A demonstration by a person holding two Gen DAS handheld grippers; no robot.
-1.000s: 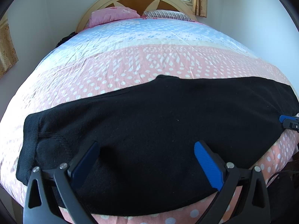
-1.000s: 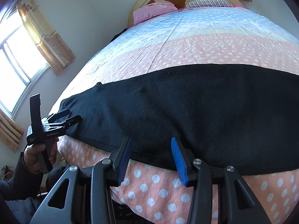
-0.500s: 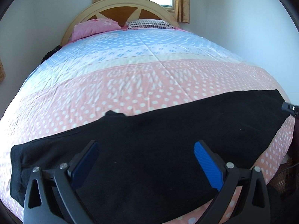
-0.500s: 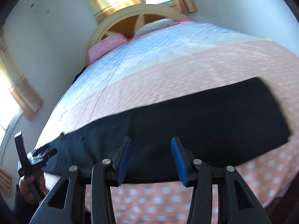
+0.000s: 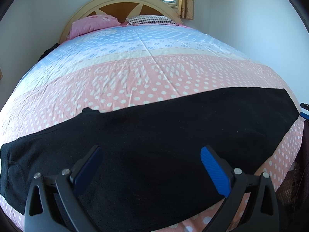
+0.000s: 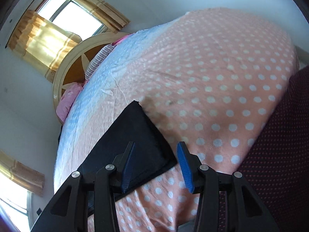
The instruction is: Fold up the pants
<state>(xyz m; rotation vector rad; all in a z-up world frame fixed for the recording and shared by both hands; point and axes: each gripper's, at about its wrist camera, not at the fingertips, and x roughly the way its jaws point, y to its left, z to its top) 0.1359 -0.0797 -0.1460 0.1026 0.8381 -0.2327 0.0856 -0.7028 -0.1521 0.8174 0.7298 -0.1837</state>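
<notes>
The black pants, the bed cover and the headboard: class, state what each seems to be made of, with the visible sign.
Black pants: apparently soft matte knit or fleece; fuzzy, lightless surface, stitched hem.
Bed cover: thin woven fabric, probably cotton; fine creases, printed dots, slight sheen.
Headboard: seemingly wood, cream-painted arch over brown glossy panels; hard, smooth curved edges.

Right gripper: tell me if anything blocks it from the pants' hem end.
Nothing visible does. The right gripper hangs open just over the hem corner of the black pants, which lie flat on the polka-dot bedspread; only open air lies between.
</notes>
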